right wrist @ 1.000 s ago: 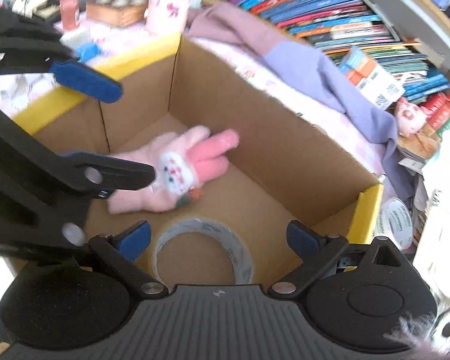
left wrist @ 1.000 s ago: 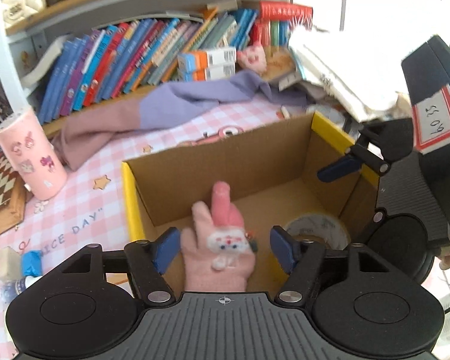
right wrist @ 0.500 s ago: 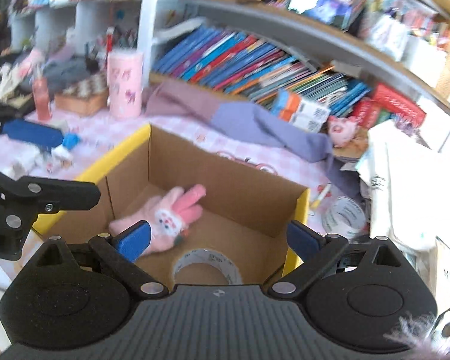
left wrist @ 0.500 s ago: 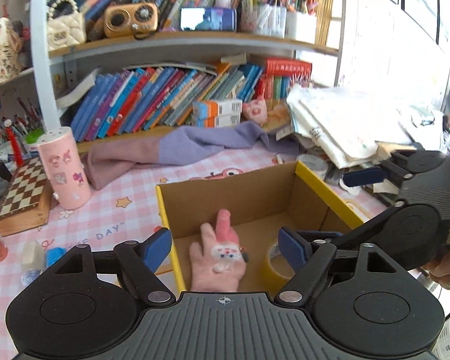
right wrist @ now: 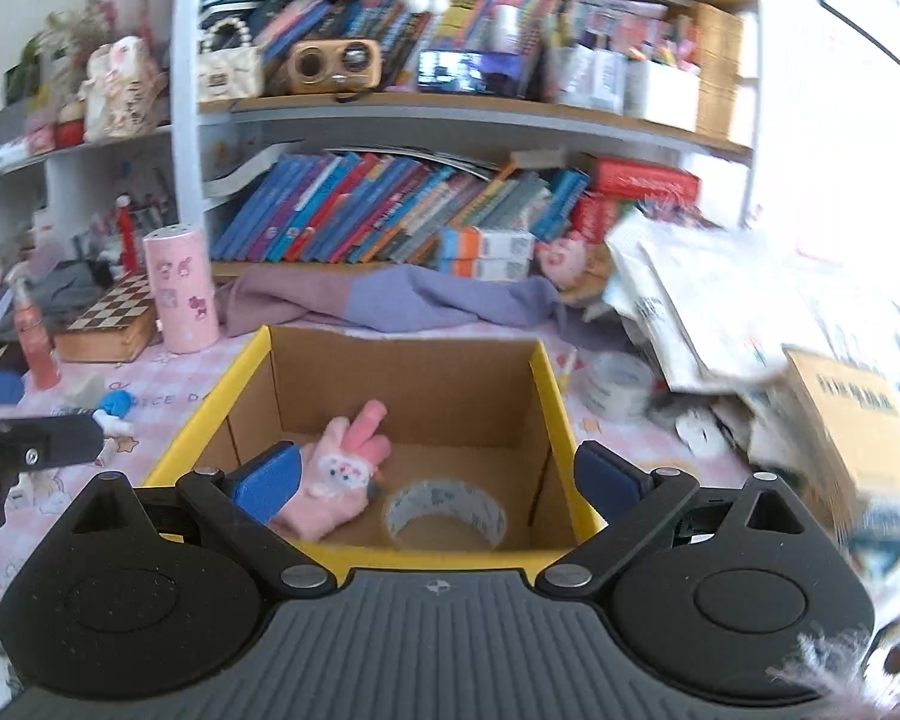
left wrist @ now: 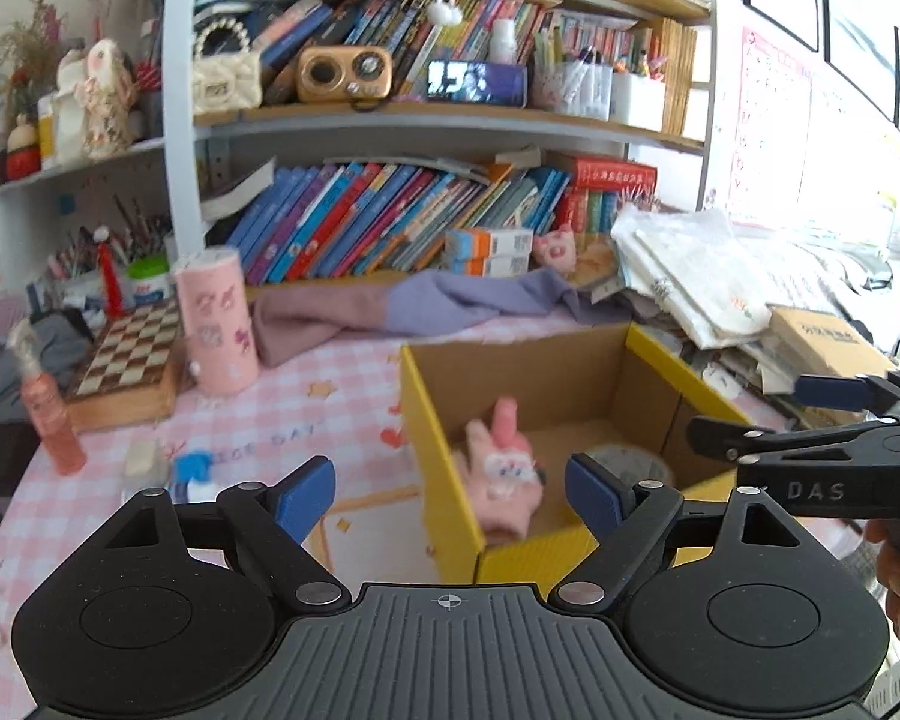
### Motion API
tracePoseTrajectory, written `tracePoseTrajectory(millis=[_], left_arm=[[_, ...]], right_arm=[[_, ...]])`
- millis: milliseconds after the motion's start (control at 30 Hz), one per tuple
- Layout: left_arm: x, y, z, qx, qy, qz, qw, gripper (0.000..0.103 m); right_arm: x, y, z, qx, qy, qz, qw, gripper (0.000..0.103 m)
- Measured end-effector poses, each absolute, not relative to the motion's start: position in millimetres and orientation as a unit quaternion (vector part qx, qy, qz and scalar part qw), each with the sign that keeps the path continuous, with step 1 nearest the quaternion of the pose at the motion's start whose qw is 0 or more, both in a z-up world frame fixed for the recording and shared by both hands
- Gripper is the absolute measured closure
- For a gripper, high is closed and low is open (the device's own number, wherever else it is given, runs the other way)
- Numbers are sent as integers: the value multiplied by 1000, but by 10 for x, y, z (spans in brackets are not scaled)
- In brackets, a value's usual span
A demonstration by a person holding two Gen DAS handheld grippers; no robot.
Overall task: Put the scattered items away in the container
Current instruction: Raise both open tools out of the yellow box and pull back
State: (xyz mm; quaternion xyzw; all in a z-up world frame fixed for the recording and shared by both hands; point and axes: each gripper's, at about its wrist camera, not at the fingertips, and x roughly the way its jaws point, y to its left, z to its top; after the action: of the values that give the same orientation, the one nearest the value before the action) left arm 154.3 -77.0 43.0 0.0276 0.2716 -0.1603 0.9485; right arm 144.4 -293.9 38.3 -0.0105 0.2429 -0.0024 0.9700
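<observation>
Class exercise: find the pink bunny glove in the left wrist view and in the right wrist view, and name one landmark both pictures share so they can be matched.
Left wrist view: the pink bunny glove lies just right of centre, inside the cardboard box, by its left wall.
Right wrist view: the pink bunny glove lies left of centre on the box floor, beside the tape roll.
Shared landmark: the pink cylinder by the chessboard.

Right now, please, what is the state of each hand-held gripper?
Left hand-held gripper: jaws opening, nothing between them.
Right hand-held gripper: open, holding nothing.
</observation>
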Motion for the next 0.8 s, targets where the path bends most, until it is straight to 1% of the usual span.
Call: tracePoseTrajectory(millis=[133, 300, 800], left_arm=[[1374, -571, 350, 21, 280, -147, 948, 17], [1157, -351, 231, 18, 299, -136, 944, 17], [684, 125, -33, 27, 345, -137, 928, 17]], right_arm=[[1221, -2801, 292, 0, 244, -40, 969, 5], [986, -2616, 141, 17, 267, -68, 961, 5], [371, -1938, -134, 14, 317, -52, 947, 5]])
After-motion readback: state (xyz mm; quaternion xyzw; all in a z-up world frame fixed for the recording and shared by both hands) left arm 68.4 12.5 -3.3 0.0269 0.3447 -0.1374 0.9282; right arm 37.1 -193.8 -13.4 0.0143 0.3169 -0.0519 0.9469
